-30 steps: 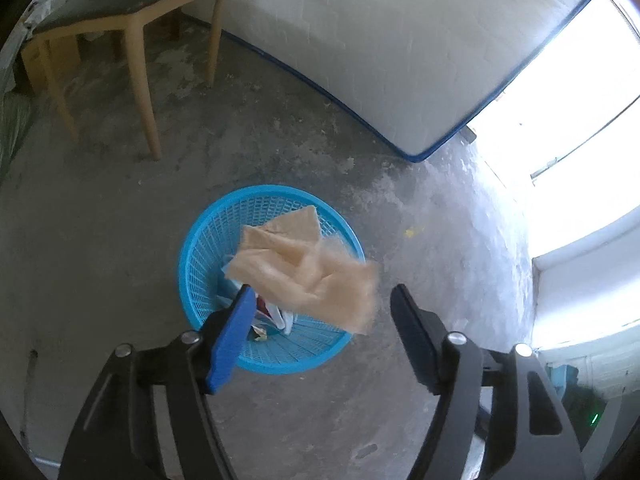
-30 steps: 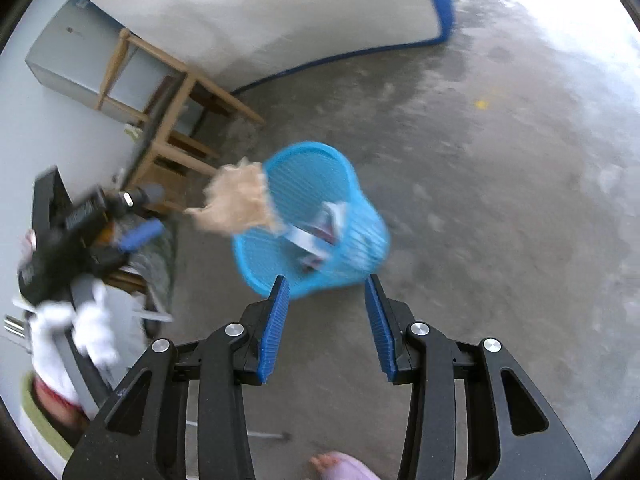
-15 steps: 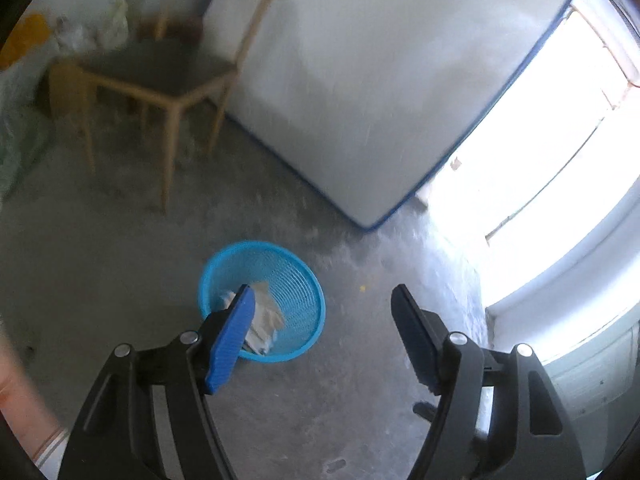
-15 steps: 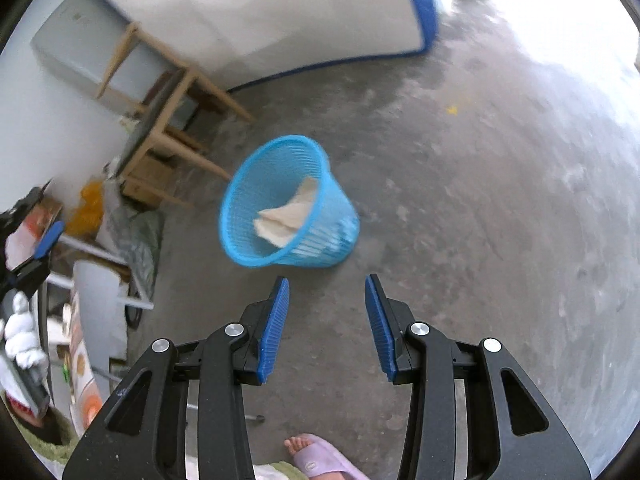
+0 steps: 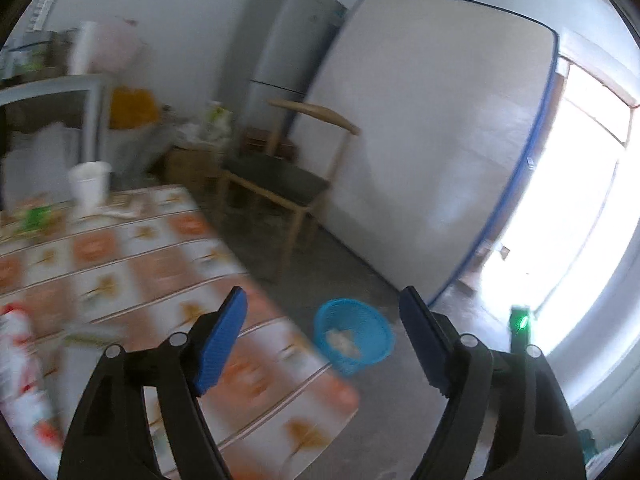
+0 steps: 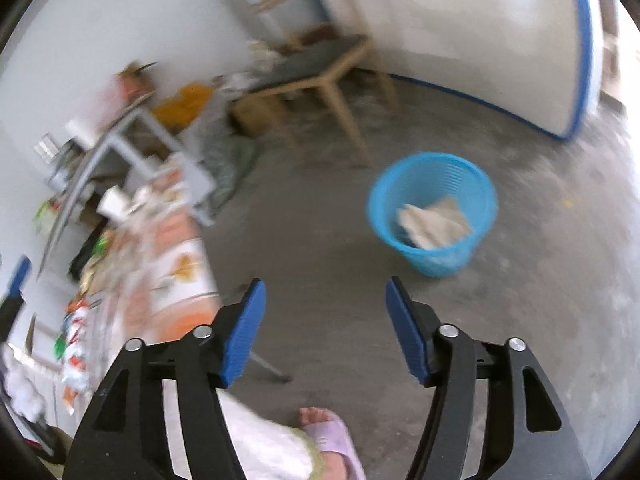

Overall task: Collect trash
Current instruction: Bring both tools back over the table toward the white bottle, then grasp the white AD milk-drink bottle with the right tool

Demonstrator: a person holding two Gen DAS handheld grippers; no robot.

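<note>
On the grey concrete floor (image 6: 320,240) stands a blue basket (image 6: 434,216), upright, with crumpled pale paper (image 6: 434,222) lying inside it. Behind it a white mattress (image 5: 432,152) with blue edging leans against the wall, a wooden chair (image 5: 288,184) with a dark seat just beside it and a grey fridge (image 5: 280,52) further back. A table (image 5: 132,264) under an orange-and-white patterned cloth fills the left of the left wrist view; a white cup (image 5: 89,184) stands on its far end, with blurred wrappers near it. Bright daylight pours through the doorway on the right. The left gripper (image 5: 322,344) and right gripper (image 6: 326,332) are both spreading wider, nothing between their blue pads. A foot in a pink slipper (image 6: 330,436) shows on the floor below the right gripper.
</note>
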